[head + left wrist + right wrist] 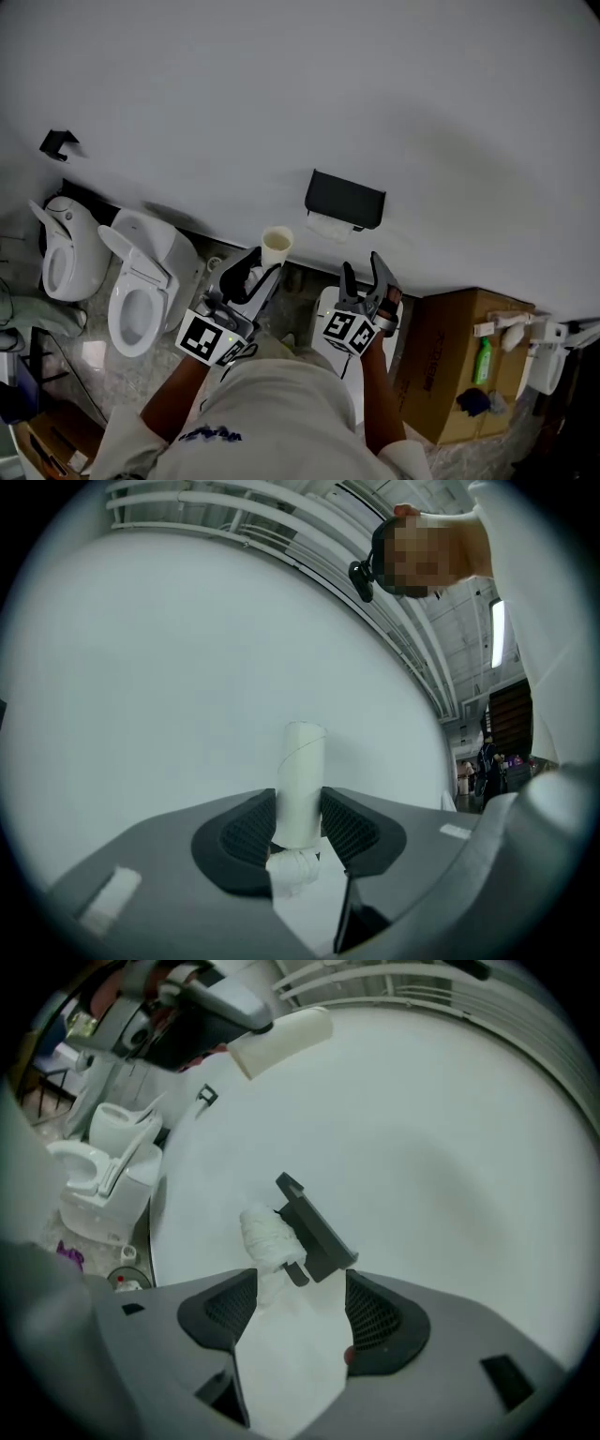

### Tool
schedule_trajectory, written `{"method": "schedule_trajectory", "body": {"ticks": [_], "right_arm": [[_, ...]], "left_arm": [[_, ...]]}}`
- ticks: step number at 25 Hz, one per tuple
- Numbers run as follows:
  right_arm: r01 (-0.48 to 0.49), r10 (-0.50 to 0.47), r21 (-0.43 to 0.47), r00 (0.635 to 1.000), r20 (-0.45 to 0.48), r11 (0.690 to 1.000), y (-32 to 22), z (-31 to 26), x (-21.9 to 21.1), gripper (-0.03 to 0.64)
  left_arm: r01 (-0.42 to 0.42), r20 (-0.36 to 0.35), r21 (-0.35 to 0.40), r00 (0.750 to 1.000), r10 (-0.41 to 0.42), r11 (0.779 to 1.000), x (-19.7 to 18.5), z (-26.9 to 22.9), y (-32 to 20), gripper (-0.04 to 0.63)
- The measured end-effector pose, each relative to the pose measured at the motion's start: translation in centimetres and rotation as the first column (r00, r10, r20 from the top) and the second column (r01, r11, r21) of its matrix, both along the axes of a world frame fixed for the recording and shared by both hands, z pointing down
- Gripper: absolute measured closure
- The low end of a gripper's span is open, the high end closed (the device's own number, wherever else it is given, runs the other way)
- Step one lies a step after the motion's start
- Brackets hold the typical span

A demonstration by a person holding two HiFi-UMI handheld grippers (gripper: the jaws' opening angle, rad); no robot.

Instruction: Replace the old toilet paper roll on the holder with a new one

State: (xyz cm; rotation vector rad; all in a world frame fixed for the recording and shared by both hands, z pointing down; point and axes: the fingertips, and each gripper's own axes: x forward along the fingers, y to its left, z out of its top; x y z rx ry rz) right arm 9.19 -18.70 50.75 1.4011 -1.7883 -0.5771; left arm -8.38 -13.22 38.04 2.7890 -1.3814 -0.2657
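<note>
Head view, looking steeply down a plain white wall (pixel 281 84) in a washroom. A black box-shaped toilet paper holder (pixel 345 199) is fixed to the wall. A crumpled white roll of toilet paper (pixel 267 1237) sits tucked under it, touching its lower edge.

The left gripper (pixel 300 810) has its jaws pinched on a bare cream cardboard tube (pixel 302 761), gripped low on its length and standing upright near the wall. This looks like the spent core, so the old roll seems to be off the holder. The right gripper (pixel 300 1312) has its jaws spread apart with nothing between the pads, and it points at the holder from nearby.

The tube is probably very light, hollow and easy to crush, so a gentle squeeze across its middle should do. The paper roll is likely soft and light, and its outer sheets tear or unwind easily. It is best held across its full body, not by a loose end.

Two white toilets (pixel 141 281) stand to the left.
</note>
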Motion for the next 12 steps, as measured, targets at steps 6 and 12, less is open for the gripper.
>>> {"method": "schedule_trajectory", "body": {"ticks": [6, 12], "right_arm": [[-0.133, 0.135, -0.02, 0.981, 0.139, 0.991, 1.7, -1.8, 3.8, 0.319], [-0.168, 0.181, -0.069, 0.908, 0.378, 0.983, 3.4, -3.7, 5.4, 0.322]], "left_arm": [[-0.003, 0.001, 0.002, 1.0, 0.003, 1.0, 0.5, 0.2, -0.4, 0.439], [-0.011, 0.024, 0.004, 1.0, 0.011, 1.0, 0.9, 0.2, -1.0, 0.439]]}}
